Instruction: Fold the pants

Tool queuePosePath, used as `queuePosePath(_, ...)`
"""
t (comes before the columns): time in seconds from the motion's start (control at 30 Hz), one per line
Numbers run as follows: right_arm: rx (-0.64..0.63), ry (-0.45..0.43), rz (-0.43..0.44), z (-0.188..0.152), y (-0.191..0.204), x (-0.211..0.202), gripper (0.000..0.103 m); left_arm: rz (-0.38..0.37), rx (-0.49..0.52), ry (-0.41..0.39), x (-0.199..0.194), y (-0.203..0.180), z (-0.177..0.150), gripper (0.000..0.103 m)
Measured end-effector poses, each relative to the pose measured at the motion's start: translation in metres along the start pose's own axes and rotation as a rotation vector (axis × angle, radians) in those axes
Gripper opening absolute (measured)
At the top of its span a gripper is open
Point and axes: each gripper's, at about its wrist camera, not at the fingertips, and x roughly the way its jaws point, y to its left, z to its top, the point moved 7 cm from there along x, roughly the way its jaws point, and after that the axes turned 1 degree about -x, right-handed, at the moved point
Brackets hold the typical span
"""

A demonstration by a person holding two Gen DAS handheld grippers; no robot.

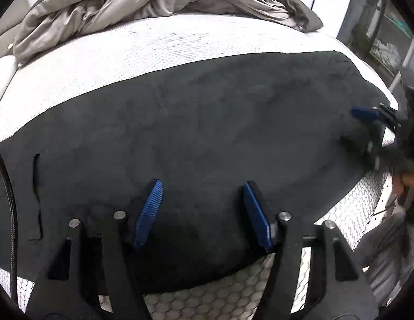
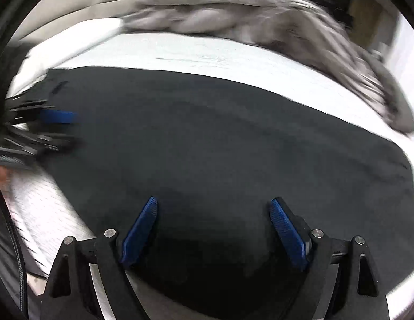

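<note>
Black pants lie spread flat across a white mattress. My left gripper hovers over their near edge, its blue pads apart with only flat cloth below them. A pocket slit shows at the left end of the cloth. My right gripper is over the right end of the pants, seen from the side. In the blurred right wrist view the pants fill the middle. There the right gripper stands wide open above their near edge. The left gripper appears at the far left.
A crumpled grey duvet is heaped along the far side of the bed. The mattress edge with its honeycomb mesh side runs just below my left gripper. A shelf stands beyond the right end. A black cable hangs at the left.
</note>
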Motion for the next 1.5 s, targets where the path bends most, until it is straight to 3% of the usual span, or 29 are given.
queuePosePath(0.07, 0.104, 0.012, -0.072, -0.019, -0.056, -0.004, 0.087, -0.004, -0.006, -0.003, -0.004, -0.001, -0.006, 0.06)
queuePosePath(0.17, 0.237, 0.036, -0.298, -0.056, -0.154, -0.015, 0.087, -0.006, -0.002, -0.005, -0.009, 0.016, -0.006, 0.061)
queuePosePath(0.23, 0.318, 0.044, -0.367, -0.073, -0.195, -0.022, 0.087, -0.002, 0.003, -0.005, -0.005, 0.027, -0.002, 0.061)
queuePosePath(0.37, 0.51, -0.005, -0.247, -0.099, -0.238, -0.036, 0.087, 0.015, 0.006, -0.006, -0.004, 0.029, -0.002, 0.062)
queuePosePath(0.53, 0.501, -0.106, -0.213, -0.091, -0.238, -0.065, 0.087, 0.029, 0.008, -0.008, -0.004, 0.029, -0.003, 0.063)
queuePosePath(0.6, 0.509, -0.085, -0.209, -0.097, -0.246, -0.057, 0.087, 0.031, 0.007, -0.005, -0.003, 0.029, -0.001, 0.065)
queuePosePath(0.7, 0.517, 0.018, -0.163, -0.109, -0.257, -0.031, 0.084, 0.03, 0.002, -0.002, -0.002, 0.03, -0.001, 0.066)
queuePosePath(0.83, 0.576, -0.015, -0.169, -0.117, -0.264, -0.054, 0.084, 0.026, -0.001, -0.012, -0.004, 0.032, -0.001, 0.066)
queuePosePath(0.93, 0.652, -0.069, -0.102, -0.126, -0.265, -0.075, 0.084, 0.01, -0.036, -0.029, -0.016, 0.039, -0.003, 0.066)
queuePosePath(1.07, 0.787, -0.134, 0.081, -0.141, -0.259, -0.09, 0.084, -0.034, -0.185, -0.103, -0.05, 0.067, -0.012, 0.067)
queuePosePath(1.2, 0.904, -0.166, 0.167, -0.15, -0.264, -0.089, 0.084, -0.023, -0.466, -0.206, -0.088, 0.13, -0.04, 0.075)
queuePosePath(1.23, 0.933, -0.175, 0.185, -0.152, -0.268, -0.089, 0.084, 0.002, -0.528, -0.224, -0.094, 0.146, -0.048, 0.082)
queuePosePath(1.33, 1.003, -0.199, 0.207, -0.14, -0.28, -0.075, 0.085, 0.089, -0.769, -0.263, -0.108, 0.205, -0.078, 0.083)
queuePosePath(1.4, 1.044, -0.219, 0.211, -0.139, -0.287, -0.074, 0.085, 0.076, -0.884, -0.255, -0.105, 0.231, -0.091, 0.083)
queuePosePath(1.5, 1.081, -0.222, 0.216, -0.136, -0.297, -0.073, 0.084, 0.06, -0.95, -0.275, -0.1, 0.252, -0.09, 0.083)
